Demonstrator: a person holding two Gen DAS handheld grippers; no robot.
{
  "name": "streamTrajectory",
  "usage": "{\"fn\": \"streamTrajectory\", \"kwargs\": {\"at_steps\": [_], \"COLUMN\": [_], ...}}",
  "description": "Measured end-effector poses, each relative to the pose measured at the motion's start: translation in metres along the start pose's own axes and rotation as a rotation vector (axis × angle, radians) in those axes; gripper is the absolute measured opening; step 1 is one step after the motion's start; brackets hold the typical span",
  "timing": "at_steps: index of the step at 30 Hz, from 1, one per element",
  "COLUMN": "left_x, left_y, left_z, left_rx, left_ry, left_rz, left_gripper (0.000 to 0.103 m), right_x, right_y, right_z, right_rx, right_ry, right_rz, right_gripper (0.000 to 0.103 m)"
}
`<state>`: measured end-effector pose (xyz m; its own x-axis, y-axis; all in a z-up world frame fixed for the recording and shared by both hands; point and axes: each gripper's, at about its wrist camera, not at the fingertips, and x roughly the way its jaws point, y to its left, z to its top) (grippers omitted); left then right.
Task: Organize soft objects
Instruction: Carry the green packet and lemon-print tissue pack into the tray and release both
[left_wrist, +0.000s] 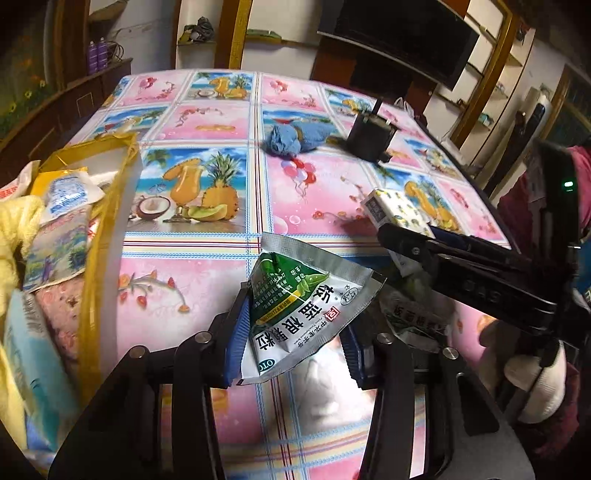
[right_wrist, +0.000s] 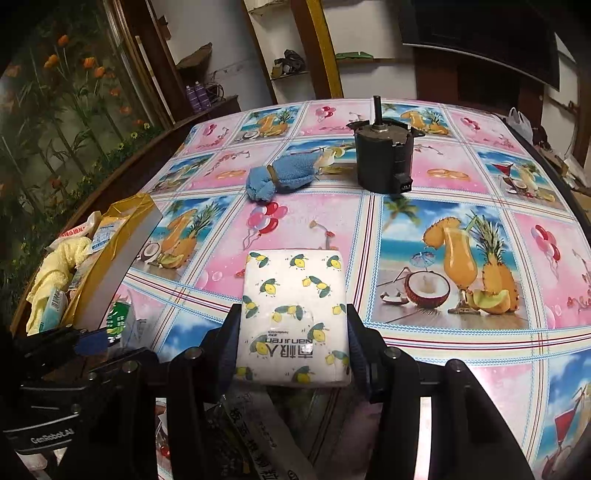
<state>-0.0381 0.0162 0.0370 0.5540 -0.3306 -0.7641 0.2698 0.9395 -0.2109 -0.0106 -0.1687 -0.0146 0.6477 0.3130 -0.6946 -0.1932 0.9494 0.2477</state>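
Observation:
My left gripper (left_wrist: 295, 343) is shut on a green and silver sachet (left_wrist: 295, 295), which stands bent between its blue pads just above the tablecloth. The sachet (right_wrist: 120, 317) and the left gripper (right_wrist: 92, 341) also show at the lower left of the right wrist view. My right gripper (right_wrist: 291, 339) is shut on a white tissue pack with lemon print (right_wrist: 295, 295), one pad pressing on each long side. In the left wrist view this tissue pack (left_wrist: 395, 210) sticks out past the right gripper's fingers (left_wrist: 406, 243). A tied blue cloth bundle (right_wrist: 280, 177) lies farther back on the table.
A clear bag with yellow edging (left_wrist: 110, 177) at the left holds a yellow towel (left_wrist: 18, 221) and several packets. A black motor block (right_wrist: 384, 162) stands near the blue cloth bundle (left_wrist: 295, 138). More sachets (right_wrist: 251, 417) lie under the grippers. The patterned tablecloth (right_wrist: 461, 332) covers the table.

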Motion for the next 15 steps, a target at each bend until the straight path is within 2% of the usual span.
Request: {"fn": "streamTrajectory", "kwargs": {"at_steps": [6, 9, 15], "left_x": [-0.047, -0.065, -0.085], "left_y": [0.013, 0.021, 0.030], "left_z": [-0.010, -0.015, -0.026], "left_rx": [-0.041, -0.061, -0.058], "left_ry": [-0.089, -0.125, -0.159], "left_rz": [-0.008, 0.017, 0.113], "left_gripper": [0.045, 0.045, 0.045], "right_x": [0.001, 0.001, 0.001], "right_y": [-0.005, -0.006, -0.008], "right_z": [0.001, 0.000, -0.001], "right_rx": [0.023, 0.031, 0.044], "right_ry": [-0.013, -0.016, -0.021], "right_rz": [-0.010, -0.014, -0.024], "right_gripper": [0.052, 0.052, 0.052]}}
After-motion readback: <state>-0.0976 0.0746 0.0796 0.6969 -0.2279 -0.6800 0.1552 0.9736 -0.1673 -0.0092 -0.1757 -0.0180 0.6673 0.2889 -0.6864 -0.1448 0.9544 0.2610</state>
